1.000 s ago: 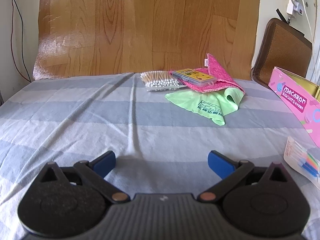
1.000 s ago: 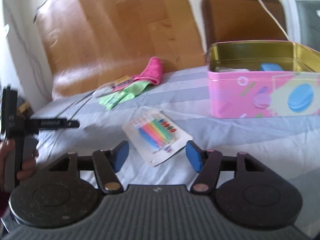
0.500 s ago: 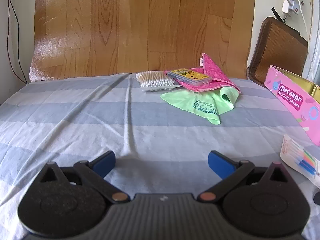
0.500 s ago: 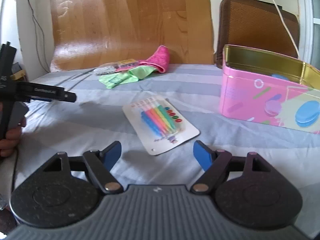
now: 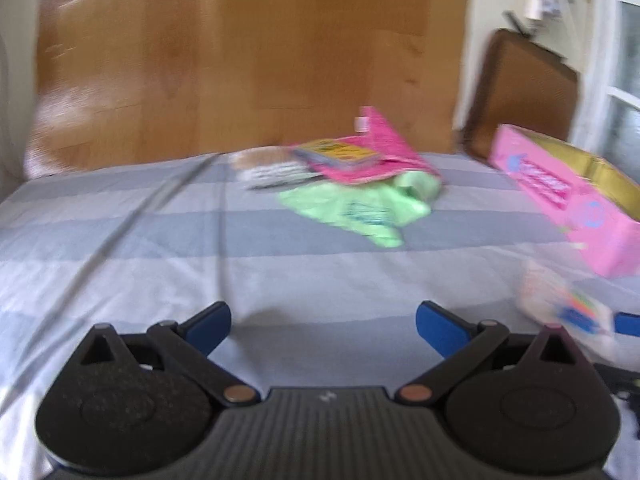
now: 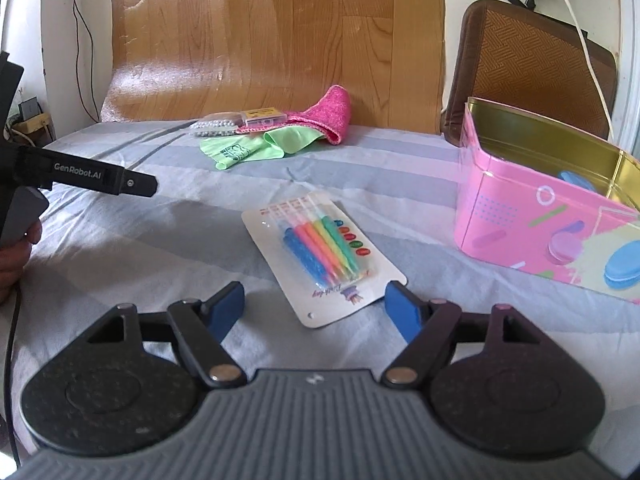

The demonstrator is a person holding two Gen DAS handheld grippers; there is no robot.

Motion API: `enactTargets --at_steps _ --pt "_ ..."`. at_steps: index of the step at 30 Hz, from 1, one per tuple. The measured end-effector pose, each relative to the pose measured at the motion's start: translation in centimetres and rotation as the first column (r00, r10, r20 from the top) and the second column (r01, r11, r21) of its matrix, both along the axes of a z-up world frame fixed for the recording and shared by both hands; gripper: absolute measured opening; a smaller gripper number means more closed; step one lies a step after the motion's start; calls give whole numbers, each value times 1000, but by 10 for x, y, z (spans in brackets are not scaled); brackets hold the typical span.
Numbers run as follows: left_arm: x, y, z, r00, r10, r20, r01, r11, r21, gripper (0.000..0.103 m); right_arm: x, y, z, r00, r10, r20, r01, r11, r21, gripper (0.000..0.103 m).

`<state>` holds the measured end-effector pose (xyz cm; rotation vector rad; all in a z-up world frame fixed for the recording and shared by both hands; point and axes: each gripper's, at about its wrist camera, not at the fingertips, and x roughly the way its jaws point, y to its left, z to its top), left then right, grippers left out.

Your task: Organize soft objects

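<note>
A green cloth [image 5: 360,210] [image 6: 244,148] lies on the striped sheet with a pink cloth [image 5: 384,152] [image 6: 330,114] partly over it, far ahead of both grippers. A yellow card pack [image 5: 340,152] [image 6: 262,116] rests on the pink cloth, and a bag of cotton swabs [image 5: 272,168] [image 6: 216,126] lies beside it. My left gripper [image 5: 323,326] is open and empty over bare sheet. My right gripper [image 6: 316,308] is open and empty, its tips on either side of the near end of a candle pack [image 6: 320,248].
An open pink macaron tin [image 6: 552,200] [image 5: 572,196] stands at the right. The candle pack also shows blurred in the left wrist view [image 5: 568,308]. A wooden panel [image 6: 280,40] and a brown mat [image 6: 532,68] stand behind the bed. The left gripper's body [image 6: 84,172] shows at the left.
The left view has gone blurred and shifted, the cloths now lower and larger. The right gripper has moved forward to the candle pack, which now lies between its tips.
</note>
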<state>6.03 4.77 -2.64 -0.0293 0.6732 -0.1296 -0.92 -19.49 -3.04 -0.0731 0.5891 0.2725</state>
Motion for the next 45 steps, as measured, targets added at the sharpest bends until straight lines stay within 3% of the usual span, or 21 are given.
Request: enactTargets --at_steps 6,10,14,16,18,20,22,23,24,25,28,31,32,34,35,37,38,39,42,44,45 --pt "-7 -39 9 978 -209 9 209 975 -78 102 -2 -5 1 1000 1 12 -1 1000 5 60" --pt "-1 -80 16 948 -317 -4 315 943 -103 102 -5 -13 2 1000 -23 6 23 1000 4 58" --pt "16 -118 17 929 -367 -35 365 929 -56 93 -9 -20 1 1000 -22 6 21 1000 11 58" --pt "24 -131 10 899 -424 -106 415 904 -99 88 -8 -19 0 1000 -8 14 8 1000 3 55" --pt "17 -146 7 882 -459 -105 453 888 -75 88 -6 -17 0 1000 -1 25 1 1000 3 37" --pt "4 -156 8 858 -505 -97 501 863 -66 87 -7 -16 0 999 2 37 -2 1000 -1 36" --pt "-8 -161 10 859 -505 -87 500 863 -73 71 -9 -16 -1 998 -10 55 10 1000 1 35" --pt "-11 -160 11 865 -495 -86 489 869 -75 62 -11 -18 0 997 -18 72 17 1000 6 11" --pt "-14 -157 11 871 -483 -87 476 875 -89 53 -12 -19 2 998 0 68 -2 1000 31 6" --pt "-15 -154 12 877 -472 -95 461 880 -118 53 -15 -20 4 996 -15 87 12 999 41 6" --pt "-18 -144 23 848 -522 -90 484 832 -270 54 -24 -18 13 986 -30 165 28 999 16 6" --pt "-27 -159 43 845 -534 -21 522 834 -182 56 -26 -23 20 981 -38 193 32 999 31 6" --pt "-29 -165 48 836 -548 -10 538 825 -170 58 -28 -24 20 981 -38 192 34 999 25 6" --pt "-32 -174 53 818 -575 -13 565 807 -170 81 -30 -28 18 984 -32 178 29 999 17 8" --pt "-31 -178 54 817 -576 -13 567 809 -155 84 -33 -32 18 984 -38 174 35 999 21 11" --pt "-30 -180 51 829 -560 -15 553 823 -128 93 -34 -42 16 987 -42 154 38 999 31 42" --pt "-28 -177 49 844 -536 -14 531 839 -122 96 -32 -49 15 990 -38 139 33 999 38 72" --pt "-25 -173 47 858 -513 -22 507 853 -125 100 -30 -55 14 990 -40 134 33 998 49 83" --pt "-7 -155 34 890 -444 -102 422 888 -183 99 -15 -76 11 998 -45 50 39 993 113 82" --pt "5 -145 24 885 -433 -167 384 886 -260 96 -3 -89 5 999 -21 -32 27 975 220 81" --pt "10 -143 19 879 -437 -189 373 879 -298 86 3 -93 2 999 -7 -52 20 964 265 80"
